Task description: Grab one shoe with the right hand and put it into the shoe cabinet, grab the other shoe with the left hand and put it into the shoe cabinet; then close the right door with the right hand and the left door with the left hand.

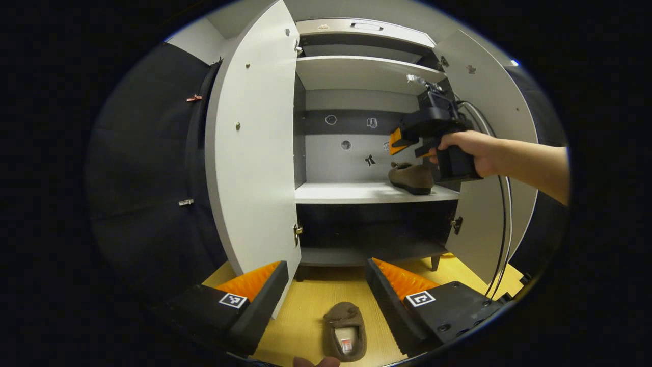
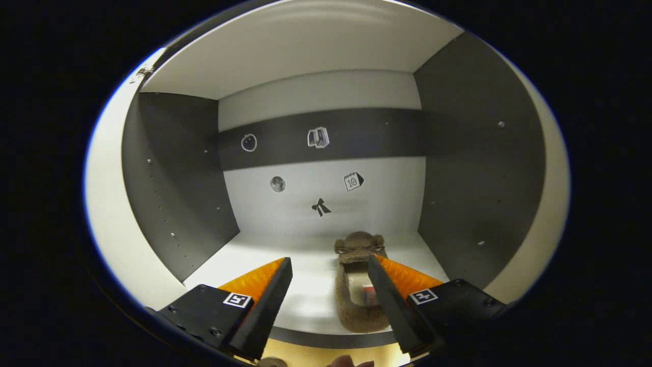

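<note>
One brown shoe (image 2: 356, 285) lies on the middle shelf (image 1: 356, 192) of the open shoe cabinet (image 1: 254, 153), the right gripper (image 2: 328, 285) just above it, fingers apart and gripping nothing. The second shoe (image 1: 346, 331) lies on the wooden floor (image 1: 305, 316) before the cabinet, between the left gripper's (image 1: 327, 285) spread, empty fingers.

Recording booth, black cloth walls (image 1: 147, 168), white shoe cabinet (image 1: 254, 153) on wooden floor (image 1: 305, 316), stickers inside

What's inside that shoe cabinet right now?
One brown shoe lies on the shoe cabinet's middle shelf, right side. The upper shelf looks bare; the dark bottom compartment is too shadowed to tell. The other shoe lies on the floor.
</note>
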Available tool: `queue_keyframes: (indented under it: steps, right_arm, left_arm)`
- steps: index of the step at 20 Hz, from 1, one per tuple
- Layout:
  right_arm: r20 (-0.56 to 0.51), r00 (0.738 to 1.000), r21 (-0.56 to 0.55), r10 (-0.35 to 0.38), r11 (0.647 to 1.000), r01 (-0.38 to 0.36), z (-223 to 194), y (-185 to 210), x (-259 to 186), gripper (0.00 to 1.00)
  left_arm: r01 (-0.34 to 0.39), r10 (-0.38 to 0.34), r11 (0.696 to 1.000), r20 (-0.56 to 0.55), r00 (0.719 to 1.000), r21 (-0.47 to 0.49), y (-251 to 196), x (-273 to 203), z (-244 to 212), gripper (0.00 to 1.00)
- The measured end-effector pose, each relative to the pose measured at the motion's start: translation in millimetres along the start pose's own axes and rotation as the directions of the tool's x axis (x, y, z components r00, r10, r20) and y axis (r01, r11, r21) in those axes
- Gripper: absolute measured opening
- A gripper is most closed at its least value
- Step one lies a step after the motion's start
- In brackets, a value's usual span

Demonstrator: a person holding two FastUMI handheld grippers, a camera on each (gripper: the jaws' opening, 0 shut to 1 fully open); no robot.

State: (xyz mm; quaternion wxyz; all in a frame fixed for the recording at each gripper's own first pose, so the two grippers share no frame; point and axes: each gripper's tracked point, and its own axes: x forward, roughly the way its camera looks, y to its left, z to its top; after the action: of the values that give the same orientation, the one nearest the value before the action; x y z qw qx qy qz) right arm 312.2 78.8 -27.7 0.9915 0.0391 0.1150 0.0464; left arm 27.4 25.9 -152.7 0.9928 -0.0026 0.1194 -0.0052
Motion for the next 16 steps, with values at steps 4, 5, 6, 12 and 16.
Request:
queue_keyframes:
  steps: [4, 5, 6, 12, 16]
  right_arm:
    - [0.077, 0.997, 0.015, 0.014, 1.0, -0.015, 12, 1, -61, 0.99]
    - [0.093, 0.996, 0.008, 0.015, 1.0, -0.016, 14, -1, -75, 0.99]
    - [0.111, 0.994, -0.001, 0.018, 1.0, -0.018, 15, -1, -91, 0.99]
    - [0.183, 0.983, -0.015, 0.021, 1.0, -0.018, 20, -9, -172, 0.99]
    - [0.195, 0.98, -0.019, 0.02, 1.0, -0.017, 20, -16, -211, 0.99]
  left_arm:
    - [0.022, -0.021, 0.999, -0.053, 0.998, 0.027, -6, -9, -37, 0.97]
    - [0.032, -0.029, 0.999, -0.072, 0.997, 0.036, -8, -11, -50, 0.97]
    - [0.042, -0.038, 0.998, -0.096, 0.995, 0.046, -10, -13, -65, 0.97]
    - [0.077, -0.052, 0.994, -0.272, 0.961, 0.079, -9, 0, -165, 0.96]
    - [0.089, -0.07, 0.995, -0.352, 0.933, 0.039, -8, 31, -214, 0.94]
